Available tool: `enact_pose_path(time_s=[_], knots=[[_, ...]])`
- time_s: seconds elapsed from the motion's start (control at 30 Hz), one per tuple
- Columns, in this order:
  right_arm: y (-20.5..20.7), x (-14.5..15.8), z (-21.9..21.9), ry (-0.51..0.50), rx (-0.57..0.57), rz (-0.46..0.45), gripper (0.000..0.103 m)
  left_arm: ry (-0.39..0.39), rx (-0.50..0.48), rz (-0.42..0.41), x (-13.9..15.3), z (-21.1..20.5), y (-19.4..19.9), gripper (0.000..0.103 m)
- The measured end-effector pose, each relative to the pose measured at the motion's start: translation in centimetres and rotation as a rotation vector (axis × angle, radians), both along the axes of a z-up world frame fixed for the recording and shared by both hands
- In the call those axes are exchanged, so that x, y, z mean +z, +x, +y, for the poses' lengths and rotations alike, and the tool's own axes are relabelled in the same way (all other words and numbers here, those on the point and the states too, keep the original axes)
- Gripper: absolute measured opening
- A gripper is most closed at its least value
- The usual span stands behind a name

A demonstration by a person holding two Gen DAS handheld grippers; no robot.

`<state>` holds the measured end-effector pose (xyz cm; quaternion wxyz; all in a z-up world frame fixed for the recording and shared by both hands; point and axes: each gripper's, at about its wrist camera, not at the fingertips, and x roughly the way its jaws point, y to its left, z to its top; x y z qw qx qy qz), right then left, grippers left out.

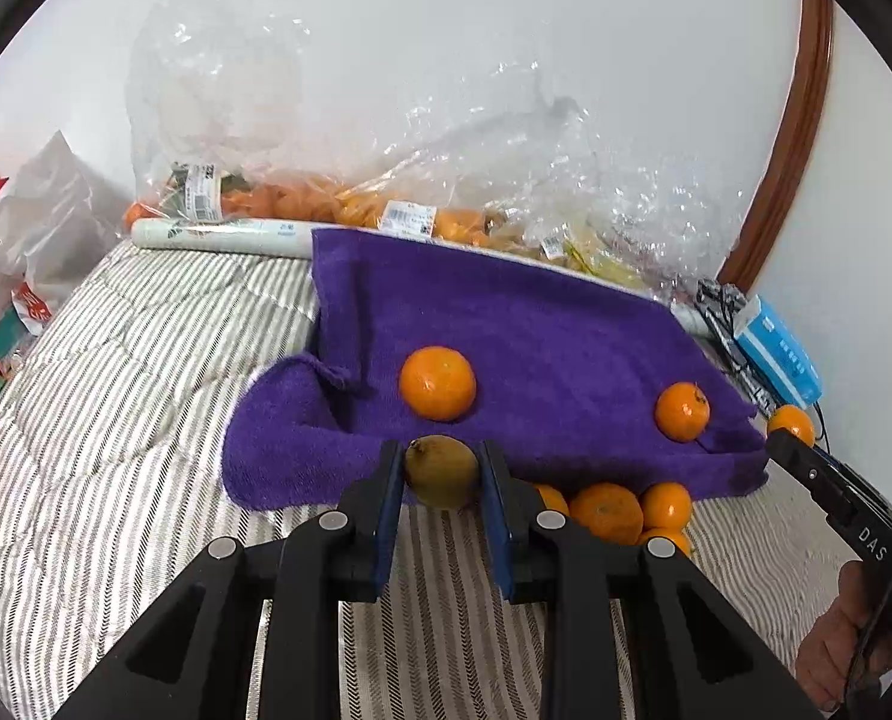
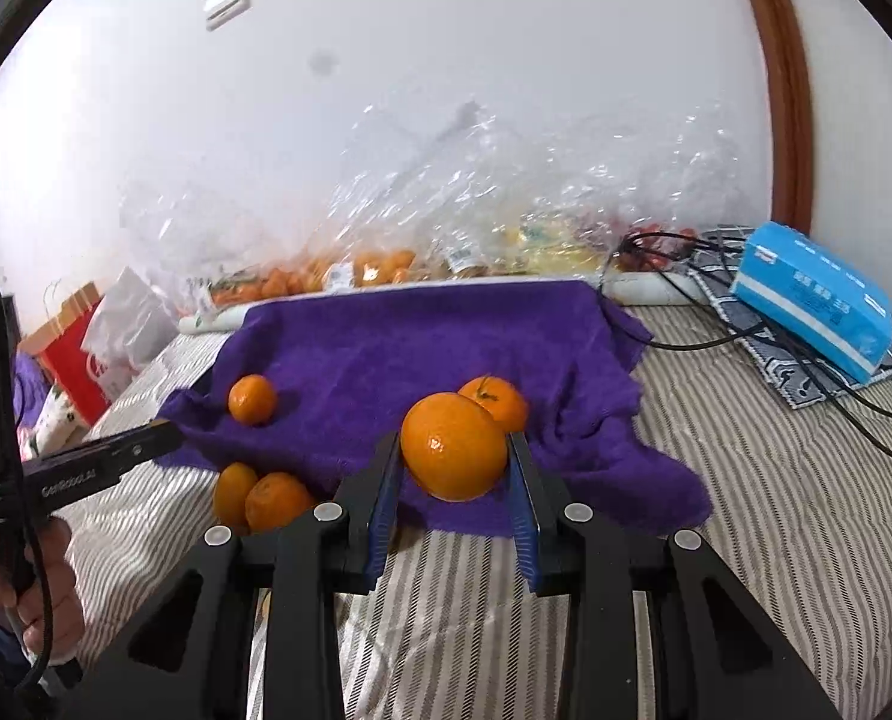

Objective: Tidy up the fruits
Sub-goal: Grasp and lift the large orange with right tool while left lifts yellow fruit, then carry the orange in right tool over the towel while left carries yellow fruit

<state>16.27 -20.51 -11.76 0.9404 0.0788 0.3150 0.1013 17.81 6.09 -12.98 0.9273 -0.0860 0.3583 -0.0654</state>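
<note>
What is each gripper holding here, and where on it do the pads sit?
Left gripper: small olive-green round fruit, pinched on its two opposite sides. Right gripper: large round orange mandarin, likewise gripped across its sides.

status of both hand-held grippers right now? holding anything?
Left hand-held gripper: shut on the brownish-green fruit.
Right hand-held gripper: shut on the large orange.
</note>
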Motion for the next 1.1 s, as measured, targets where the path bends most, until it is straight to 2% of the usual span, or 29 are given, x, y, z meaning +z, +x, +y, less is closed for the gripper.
enact_pose_path(time_s=[0.13,0.23,0.37,0.73,0.87,1.1], knots=[[0.3,0.8,-0.6,0.013,-0.035,-0.009,0.034,0.006,0.031,0.004,0.3,0.5,0.3,0.024],[0.7,1.6,-0.1,-0.027,-0.046,-0.008,0.034,-0.008,0.038,0.016,0.9,0.8,0.7,0.024],[1.6,3.2,0.4,-0.033,-0.028,-0.027,0.034,-0.015,0.056,-0.024,2.8,0.9,1.3,0.024],[5.6,7.9,1.8,-0.079,-0.006,-0.095,0.034,-0.018,0.112,-0.051,5.1,0.9,5.9,0.024],[6.8,7.5,2.0,-0.088,-0.005,-0.107,0.034,-0.002,0.128,-0.045,4.1,0.5,8.0,0.024],[8.9,3.8,0.2,-0.099,-0.045,-0.042,0.034,0.022,0.145,-0.026,0.9,1.0,8.4,0.024]])
